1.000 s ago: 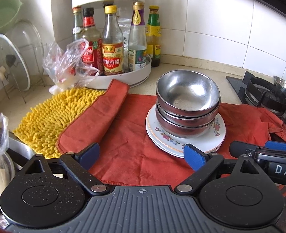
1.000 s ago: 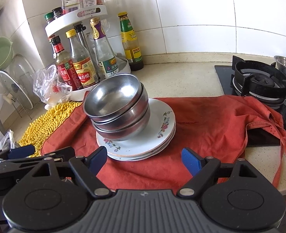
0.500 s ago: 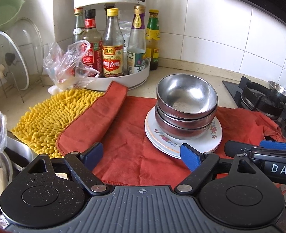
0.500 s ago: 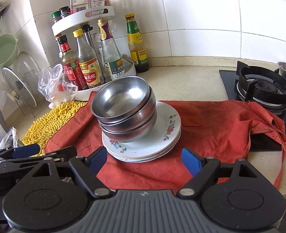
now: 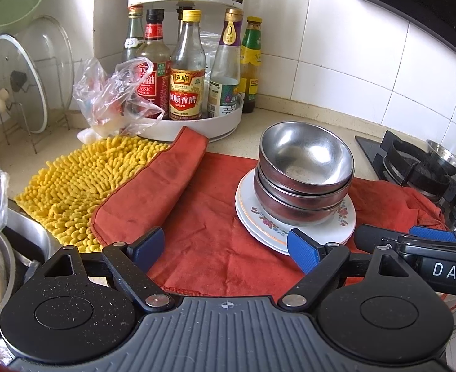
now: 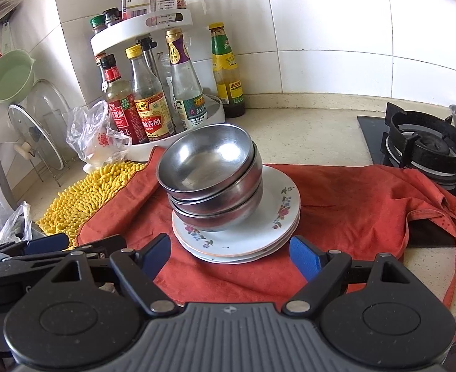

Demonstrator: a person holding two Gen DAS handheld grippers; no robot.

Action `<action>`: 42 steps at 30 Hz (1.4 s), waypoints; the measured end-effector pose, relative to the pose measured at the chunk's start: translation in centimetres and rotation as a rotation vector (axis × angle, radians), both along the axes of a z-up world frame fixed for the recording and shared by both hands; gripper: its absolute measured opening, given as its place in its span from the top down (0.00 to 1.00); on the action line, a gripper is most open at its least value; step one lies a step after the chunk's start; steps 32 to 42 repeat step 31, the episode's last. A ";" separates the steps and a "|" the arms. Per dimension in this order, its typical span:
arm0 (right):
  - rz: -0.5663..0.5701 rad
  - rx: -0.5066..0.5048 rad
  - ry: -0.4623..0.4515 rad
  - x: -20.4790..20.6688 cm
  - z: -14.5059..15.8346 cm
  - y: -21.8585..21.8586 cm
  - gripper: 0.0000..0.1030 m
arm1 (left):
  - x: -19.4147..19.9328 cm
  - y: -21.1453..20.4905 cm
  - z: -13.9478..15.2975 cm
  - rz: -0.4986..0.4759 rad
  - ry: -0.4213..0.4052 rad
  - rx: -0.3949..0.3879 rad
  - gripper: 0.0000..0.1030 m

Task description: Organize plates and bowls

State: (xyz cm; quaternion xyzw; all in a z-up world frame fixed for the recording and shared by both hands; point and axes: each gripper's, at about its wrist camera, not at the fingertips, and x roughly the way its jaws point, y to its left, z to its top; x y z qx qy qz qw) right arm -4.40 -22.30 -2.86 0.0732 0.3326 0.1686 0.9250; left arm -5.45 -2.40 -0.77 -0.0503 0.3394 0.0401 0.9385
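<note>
Three nested steel bowls (image 5: 305,167) (image 6: 210,179) stand on a stack of white floral plates (image 5: 345,226) (image 6: 277,217), all on a red cloth (image 5: 215,232) (image 6: 345,198). My left gripper (image 5: 224,248) is open and empty, low over the cloth, just left of and nearer than the plates. My right gripper (image 6: 229,255) is open and empty, its jaws straddling the near rim of the plates without touching. The right gripper also shows at the right edge of the left wrist view (image 5: 420,245), the left gripper at the left edge of the right wrist view (image 6: 42,248).
A white turntable rack of sauce bottles (image 5: 187,93) (image 6: 153,108) stands behind. A yellow chenille mat (image 5: 82,186) and plastic bag (image 5: 116,99) lie left, a pot lid on a rack (image 5: 20,77) farther left. A gas stove (image 6: 426,148) is on the right, a sink (image 5: 26,235) at near left.
Both grippers have drawn back and risen slightly, so the bowls and plates sit a little farther off and lower in view. Both stay open; nothing on the counter moved.
</note>
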 end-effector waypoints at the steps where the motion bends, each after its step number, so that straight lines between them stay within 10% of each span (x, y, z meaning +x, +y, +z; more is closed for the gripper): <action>1: -0.001 0.001 -0.001 0.0 0.0 0.0 0.20 | 0.0 0.1 0.0 0.001 -0.001 -0.004 0.12; 9: 0.011 0.026 -0.038 -0.4 0.9 0.3 0.20 | -0.3 1.6 0.0 -0.034 -0.061 -0.079 0.07; 19: 0.016 0.020 -0.053 -0.3 1.3 0.9 0.20 | -0.5 0.8 1.4 0.014 -0.092 0.062 0.05; 42: 0.011 0.028 -0.029 0.1 0.8 0.9 0.19 | 0.0 1.5 0.8 0.005 -0.095 0.064 0.00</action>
